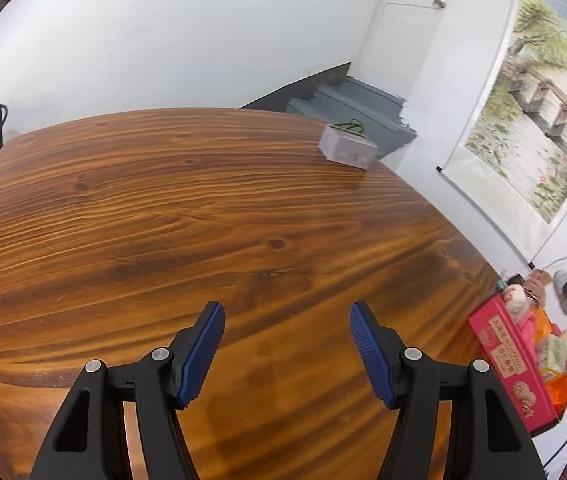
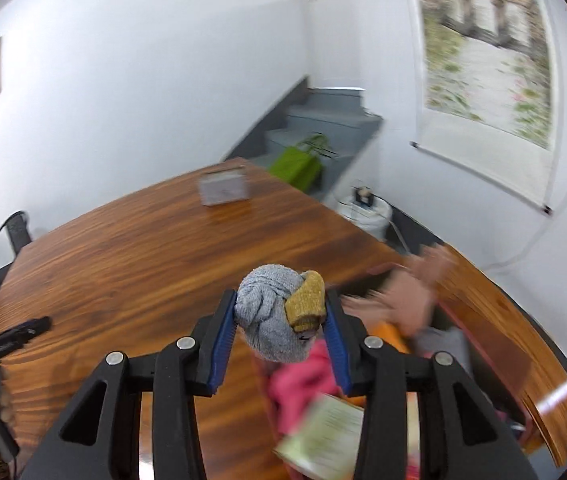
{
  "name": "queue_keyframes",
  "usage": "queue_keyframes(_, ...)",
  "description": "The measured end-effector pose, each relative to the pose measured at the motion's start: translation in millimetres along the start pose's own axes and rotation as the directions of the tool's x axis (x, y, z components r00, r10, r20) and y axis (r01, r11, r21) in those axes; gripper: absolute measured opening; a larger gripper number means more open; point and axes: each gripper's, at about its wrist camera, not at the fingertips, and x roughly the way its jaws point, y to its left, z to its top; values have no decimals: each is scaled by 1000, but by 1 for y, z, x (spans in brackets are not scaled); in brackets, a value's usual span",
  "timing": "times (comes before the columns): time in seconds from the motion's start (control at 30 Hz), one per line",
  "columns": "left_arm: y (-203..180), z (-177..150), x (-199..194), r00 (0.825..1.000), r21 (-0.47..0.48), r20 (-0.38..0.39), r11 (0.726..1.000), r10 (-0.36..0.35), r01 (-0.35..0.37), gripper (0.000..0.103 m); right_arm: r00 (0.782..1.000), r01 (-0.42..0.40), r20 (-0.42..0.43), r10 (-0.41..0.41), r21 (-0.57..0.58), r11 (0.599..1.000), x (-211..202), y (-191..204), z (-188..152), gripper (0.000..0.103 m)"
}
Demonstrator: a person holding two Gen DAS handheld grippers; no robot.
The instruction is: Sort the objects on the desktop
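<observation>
Right view only: green bag [image 2: 297, 166] by the stairs
Left gripper [image 1: 287, 350]: wide apart — empty, above the table [image 1: 163, 208]
Right gripper [image 2: 281, 332]: clamped on a rolled sock [image 2: 273, 316]

Glossy varnished wood table [image 1: 163, 220]; soft knitted cloth sock bundle [image 2: 279, 320] — matt black plastic tool [image 2: 281, 340], ribbed blue pads [image 2: 223, 344].

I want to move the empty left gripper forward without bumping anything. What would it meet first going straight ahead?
Probably only the bare wooden table; the left gripper points over open tabletop. The small grey box sits right of that line.
</observation>
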Motion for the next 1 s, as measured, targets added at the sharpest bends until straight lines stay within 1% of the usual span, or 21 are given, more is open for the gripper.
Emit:
queue_keyframes(0.1,-17,-3,-5,1000,25,5,999,-26,26,67,998,33,-60,-33,12,999,8,-16,-7,45)
queue_keyframes(0.17,-32,-6,-9,999,47,7,998,-46,45,67,994,41,-102,-41,-2,999,17,-18,-11,45)
queue_keyframes(0.3,-61,-14,-18,996,88,9,993,-84,83,67,993,34,-113,-36,-19,999,19,-21,-16,47)
queue_keyframes(0.33,-69,-16,-20,996,99,10,991,-93,92,68,993,32,-114,-34,-23,999,19,-21,-17,51)
queue_keyframes(0.37,-76,-18,-22,995,109,10,989,-103,101,81,994,21,-106,-22,-13,1000,13,-25,-18,56)
queue_keyframes(0.4,-83,-20,-25,994,119,10,987,-112,110,90,996,10,-90,-10,5,1000,4,-30,-19,68)
queue_keyframes(0.43,-90,-22,-27,993,125,16,985,-119,116,90,998,5,-64,-4,25,1000,-5,-34,-21,76)
queue_keyframes(0.47,-99,-24,-28,993,137,16,984,-119,116,90,999,2,-35,0,45,999,-14,-39,-22,79)
queue_keyframes(0.53,-118,-29,-30,993,166,13,980,-116,113,90,1000,-6,10,5,81,997,-34,-52,-24,81)
queue_keyframes(0.63,-141,-35,-34,991,212,19,969,-133,126,91,1000,-12,24,9,104,994,-58,-65,-32,83)
queue_keyframes(0.7,-160,-39,-38,988,238,23,961,-152,142,103,1000,-6,27,3,94,996,-74,-73,-41,84)
queue_keyframes(0.83,-193,-46,-47,982,271,43,948,-186,167,103,1000,24,12,-24,45,999,-101,-82,-64,88)
queue_keyframes(0.93,-216,-49,-48,984,291,35,943,-176,159,103,999,30,-23,-30,13,999,-112,-84,-84,90)
queue_keyframes(1.0,-229,-53,-50,983,304,25,938,-184,168,103,999,34,-39,-34,-14,999,-119,-85,-95,91)
